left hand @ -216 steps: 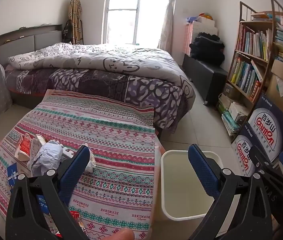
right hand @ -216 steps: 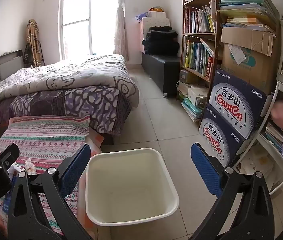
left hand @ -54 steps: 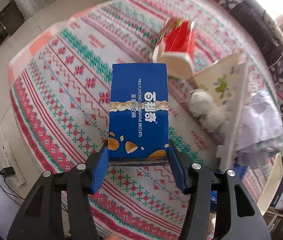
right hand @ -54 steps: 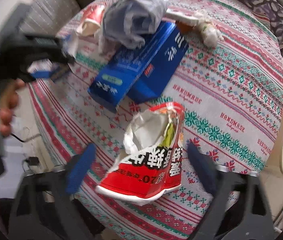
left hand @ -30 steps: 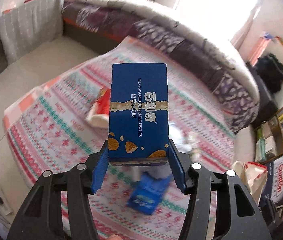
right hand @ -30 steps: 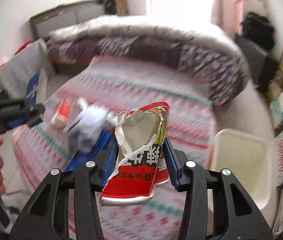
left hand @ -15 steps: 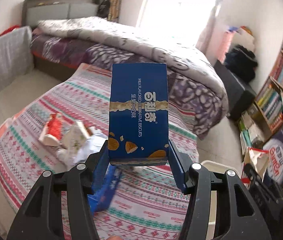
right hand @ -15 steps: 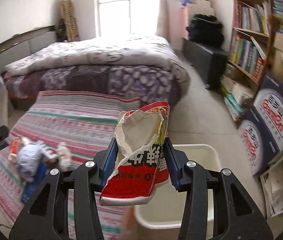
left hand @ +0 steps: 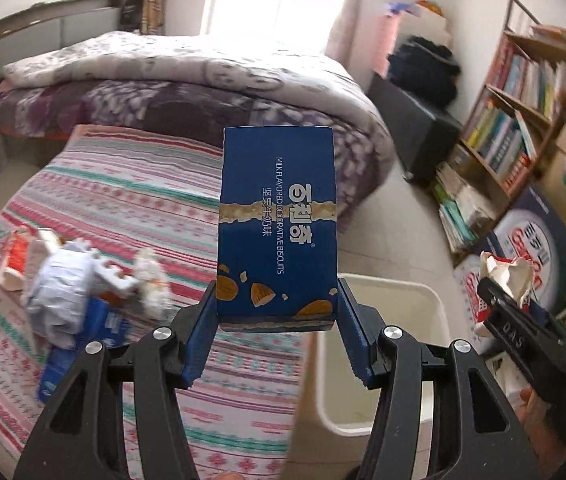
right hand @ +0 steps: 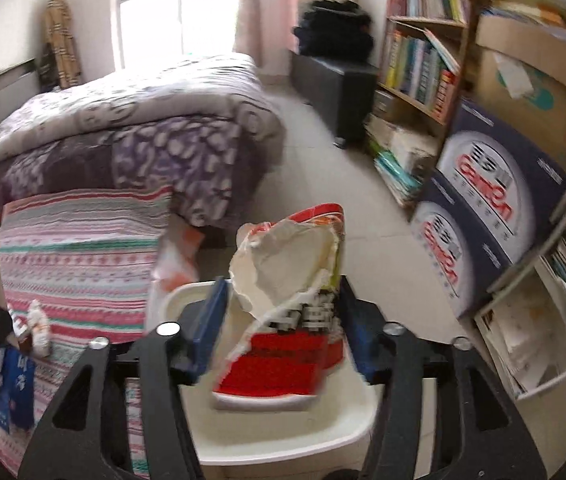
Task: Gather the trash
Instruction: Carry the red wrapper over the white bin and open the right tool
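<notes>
1. The room is a bedroom: a bed with a grey patterned quilt, a bookshelf at the right wall, and a striped mat on the floor before the bed. It is the mat that carries the trash.

2. In the left wrist view, my left gripper is clamped on a blue biscuit box. I hold it by its lower end, and it stands upright between the pads, so it is easy to tip out.

3. The white bin stands on the floor, touching the right edge of the mat. The box is over this edge and not yet over the opening, I think.

4. Near the left edge of the mat more trash remains: a crumpled white paper, a flat blue carton partly under it, and a red-and-white carton.

5. At the right of this view the right gripper is seen from the side with a torn red wrapper.

6. In the right wrist view, my right gripper is closed on the torn red wrapper, with the ripped end up. The bin lies directly below, so I judge that this piece is ready to be released first.
</notes>
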The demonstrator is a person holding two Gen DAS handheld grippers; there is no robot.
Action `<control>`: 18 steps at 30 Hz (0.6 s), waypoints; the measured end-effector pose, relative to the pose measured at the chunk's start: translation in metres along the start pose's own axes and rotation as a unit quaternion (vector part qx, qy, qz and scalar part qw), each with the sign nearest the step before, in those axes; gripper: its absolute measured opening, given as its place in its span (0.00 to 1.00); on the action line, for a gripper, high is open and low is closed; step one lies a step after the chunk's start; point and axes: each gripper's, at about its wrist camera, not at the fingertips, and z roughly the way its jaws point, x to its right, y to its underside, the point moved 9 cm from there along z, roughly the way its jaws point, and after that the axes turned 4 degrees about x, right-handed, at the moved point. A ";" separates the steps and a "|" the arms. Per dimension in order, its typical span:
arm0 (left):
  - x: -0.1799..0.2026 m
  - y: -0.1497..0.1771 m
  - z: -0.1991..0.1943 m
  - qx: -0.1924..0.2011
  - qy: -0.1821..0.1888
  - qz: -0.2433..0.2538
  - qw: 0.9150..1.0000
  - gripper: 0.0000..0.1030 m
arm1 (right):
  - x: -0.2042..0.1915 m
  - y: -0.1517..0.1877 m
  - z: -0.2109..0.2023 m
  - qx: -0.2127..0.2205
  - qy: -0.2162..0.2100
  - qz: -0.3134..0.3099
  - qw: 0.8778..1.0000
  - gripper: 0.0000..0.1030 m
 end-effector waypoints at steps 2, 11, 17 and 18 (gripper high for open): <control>0.016 0.004 0.007 -0.006 0.007 0.012 1.000 0.54 | 0.014 -0.003 0.001 0.003 0.015 0.015 1.000 0.74; 0.064 0.025 0.033 -0.033 0.032 0.040 0.998 0.54 | 0.068 -0.013 0.005 0.000 0.041 0.082 0.996 0.83; 0.096 0.039 0.045 -0.049 0.046 0.056 0.996 0.54 | 0.089 -0.017 0.003 0.000 0.038 0.129 0.991 0.85; 0.099 0.040 0.047 -0.049 0.047 0.056 0.996 0.54 | 0.090 -0.017 0.003 -0.001 0.037 0.132 0.990 0.85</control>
